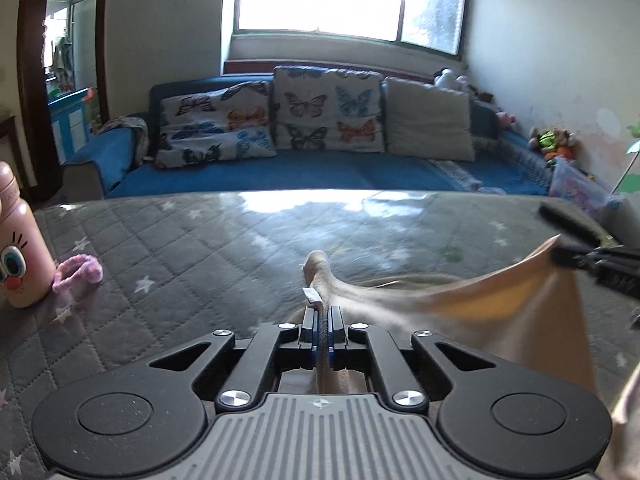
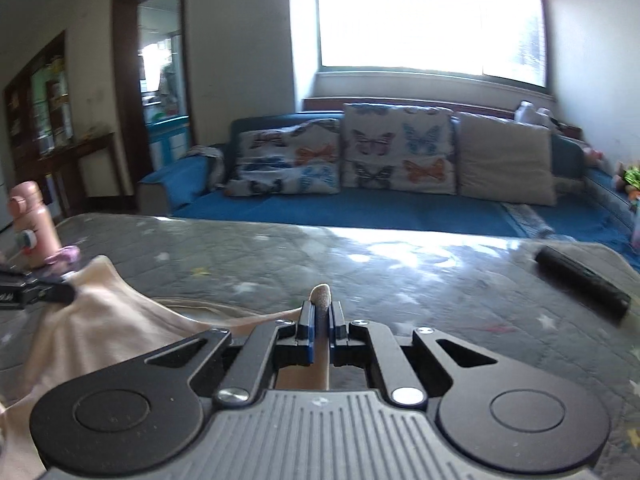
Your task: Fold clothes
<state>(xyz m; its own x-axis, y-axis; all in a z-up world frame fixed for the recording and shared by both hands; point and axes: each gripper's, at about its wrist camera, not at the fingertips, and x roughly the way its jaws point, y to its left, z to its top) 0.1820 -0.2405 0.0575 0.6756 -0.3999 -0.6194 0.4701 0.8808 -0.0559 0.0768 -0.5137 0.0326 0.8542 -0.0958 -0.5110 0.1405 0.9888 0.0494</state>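
A beige garment (image 1: pixel 472 300) is stretched above the grey quilted table (image 1: pixel 200 248). My left gripper (image 1: pixel 322 314) is shut on one bunched edge of it, with a white tag beside the fingers. The right gripper (image 1: pixel 560 258) shows at the right of this view, pinching the far corner. In the right wrist view my right gripper (image 2: pixel 320 312) is shut on a fold of the garment (image 2: pixel 120 320). The left gripper (image 2: pixel 68 290) grips the cloth's other corner at the left edge.
A pink bottle (image 1: pixel 20 240) with a cartoon face and a pink fuzzy item (image 1: pixel 80 272) stand at the table's left. A black cylinder (image 2: pixel 580 280) lies at the table's right. A blue sofa (image 1: pixel 320 168) with butterfly cushions stands beyond the far edge.
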